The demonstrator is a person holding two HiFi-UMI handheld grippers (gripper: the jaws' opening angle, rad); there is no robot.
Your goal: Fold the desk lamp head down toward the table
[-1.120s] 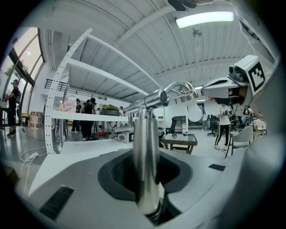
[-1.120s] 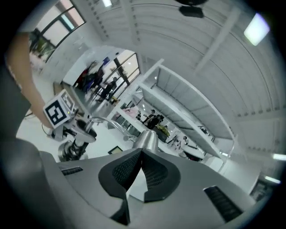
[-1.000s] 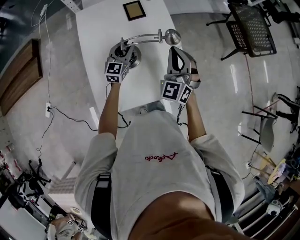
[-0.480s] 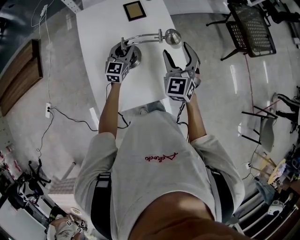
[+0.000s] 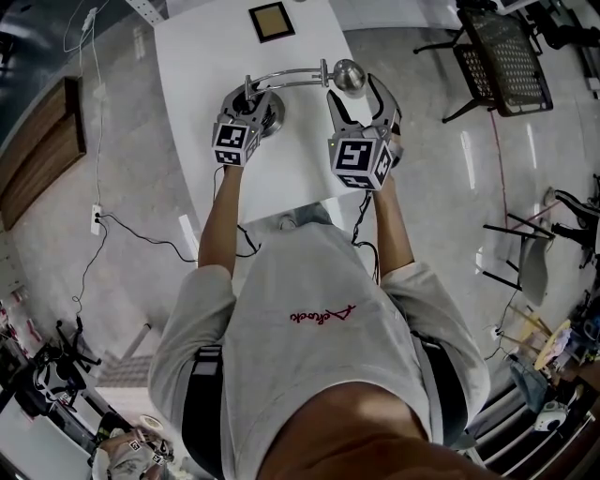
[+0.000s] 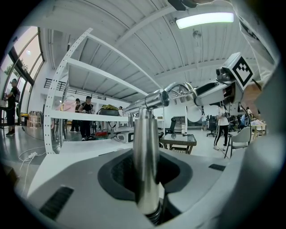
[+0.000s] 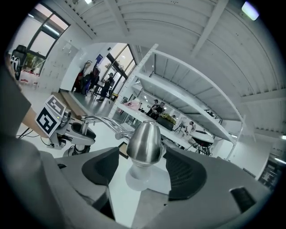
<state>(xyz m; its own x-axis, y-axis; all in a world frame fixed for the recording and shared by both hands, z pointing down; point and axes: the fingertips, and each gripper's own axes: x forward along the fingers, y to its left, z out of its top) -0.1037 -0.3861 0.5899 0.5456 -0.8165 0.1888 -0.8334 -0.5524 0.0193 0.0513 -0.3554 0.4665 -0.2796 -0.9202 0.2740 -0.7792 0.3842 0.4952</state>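
Plainly, the white bench point(image 5: 202, 56) fills the upper middle of the head view, with a dark square frame point(image 5: 271, 21) lying flat near its top edge. The desk lamp stands below that frame: its round base point(image 5: 270, 111) sits left of centre, and a curved metal arm point(image 5: 286, 77) runs rightward from it to the egg-shaped lamp head point(image 5: 347, 73) near the bench's right edge. The left claw point(image 5: 247, 101) reaches over the base. In the left gripper view, this left claw point(image 6: 148, 179) is clamped on the lamp's upright post point(image 6: 146, 147), which stands straight up in the middle of the frame with a dark pad on either side of it. The right claw point(image 5: 352, 90) is spread wide, its jaws having just been opening. In the head view the lamp head sits in the gap at their tips. In the right gripper view, the right claw point(image 7: 143, 172) frames the shiny lamp head point(image 7: 144, 142) at the centre, and neither pad presses on it. The marker cube of the left claw shows at the left of that view.
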